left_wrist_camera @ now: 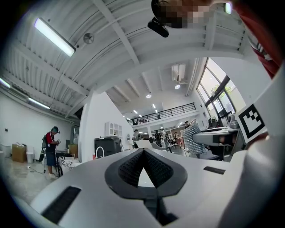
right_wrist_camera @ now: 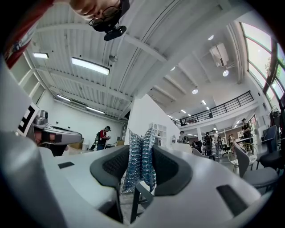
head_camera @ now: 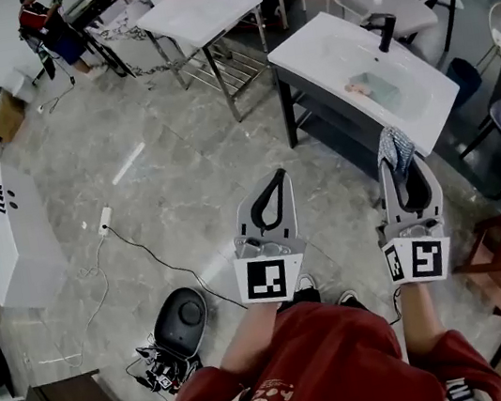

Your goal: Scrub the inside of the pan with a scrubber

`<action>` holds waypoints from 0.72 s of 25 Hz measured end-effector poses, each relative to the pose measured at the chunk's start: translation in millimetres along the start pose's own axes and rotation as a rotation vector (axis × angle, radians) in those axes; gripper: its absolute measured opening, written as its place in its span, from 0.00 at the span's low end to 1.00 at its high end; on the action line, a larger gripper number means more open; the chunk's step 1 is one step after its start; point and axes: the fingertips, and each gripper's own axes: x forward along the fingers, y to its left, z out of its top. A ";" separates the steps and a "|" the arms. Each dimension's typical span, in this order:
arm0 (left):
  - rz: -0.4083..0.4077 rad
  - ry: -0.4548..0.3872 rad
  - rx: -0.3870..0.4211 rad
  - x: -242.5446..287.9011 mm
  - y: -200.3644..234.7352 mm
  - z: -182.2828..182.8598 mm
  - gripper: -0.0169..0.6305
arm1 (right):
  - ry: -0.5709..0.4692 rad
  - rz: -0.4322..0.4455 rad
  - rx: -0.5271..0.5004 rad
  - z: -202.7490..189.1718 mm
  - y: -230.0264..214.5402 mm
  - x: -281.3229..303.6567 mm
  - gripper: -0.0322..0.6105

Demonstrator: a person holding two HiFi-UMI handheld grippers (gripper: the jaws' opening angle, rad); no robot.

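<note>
Right claw (head_camera: 404, 171) pinches the scrubber (head_camera: 395, 147); left claw (head_camera: 276, 179) is pressed together; white sink counter (head_camera: 321, 52) stands near.

Scrubber (right_wrist_camera: 139, 156) between right tool (right_wrist_camera: 141, 151) jaws

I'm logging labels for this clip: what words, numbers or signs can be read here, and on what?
None legible.
The white marker cubes carry black-and-white square patterns, not text.
The small emblem on the red shirt is too blurred to read.
</note>
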 end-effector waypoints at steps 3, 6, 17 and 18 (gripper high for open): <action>0.010 -0.011 -0.020 -8.9 25.7 -2.9 0.04 | -0.003 -0.007 -0.003 0.1 21.8 11.1 0.31; 0.012 -0.008 -0.018 -12.4 48.1 -8.1 0.04 | 0.003 -0.016 -0.004 -0.9 39.2 21.0 0.31; -0.016 0.015 -0.042 18.3 69.0 -33.1 0.04 | 0.049 -0.061 -0.032 -21.4 27.0 47.3 0.31; -0.018 0.021 -0.041 23.7 69.8 -34.8 0.04 | 0.050 -0.062 -0.030 -24.6 25.2 51.9 0.31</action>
